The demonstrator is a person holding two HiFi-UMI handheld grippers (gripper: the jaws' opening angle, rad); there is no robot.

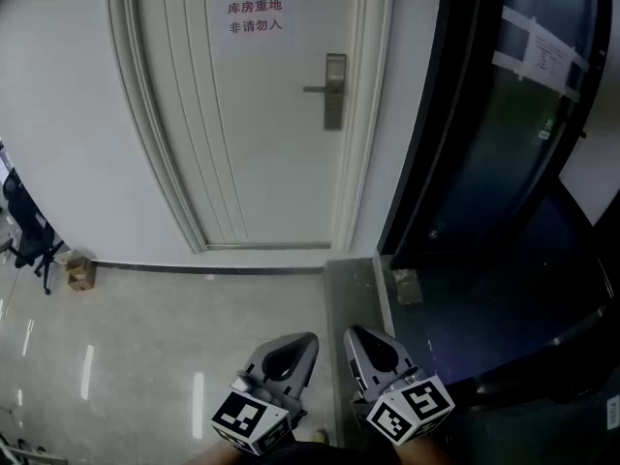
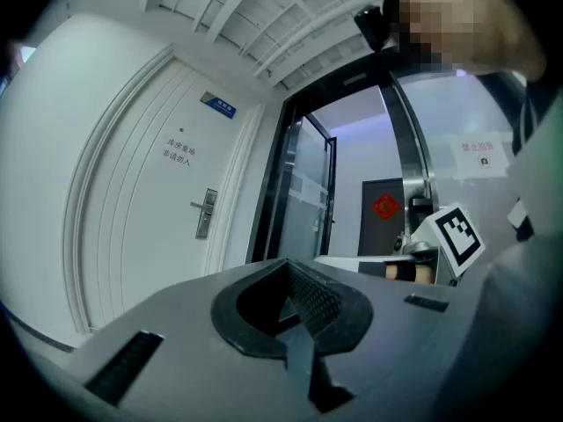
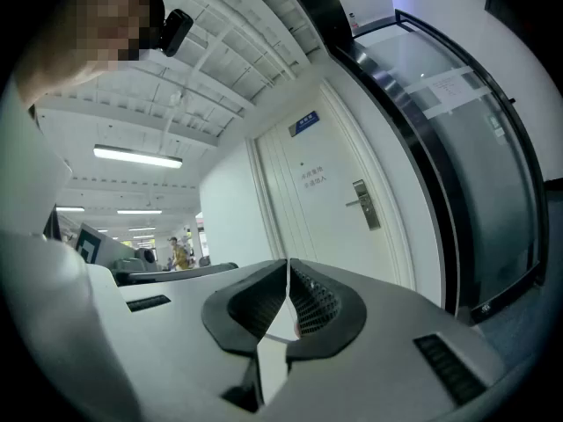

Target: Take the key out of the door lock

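Note:
The white door stands closed ahead, with a silver lock plate and lever handle at its right side. Any key in the lock is too small to make out. Both grippers hang low and far from the door. In the head view my left gripper and my right gripper sit side by side near the bottom edge, jaws together, holding nothing. The left gripper view shows my left gripper shut, the lock plate far off to the left. In the right gripper view my right gripper is shut below the distant lock plate.
A paper sign is stuck on the upper door. A dark-framed glass door stands to the right. A small cardboard box and an office chair sit by the wall at left. A person stands far off.

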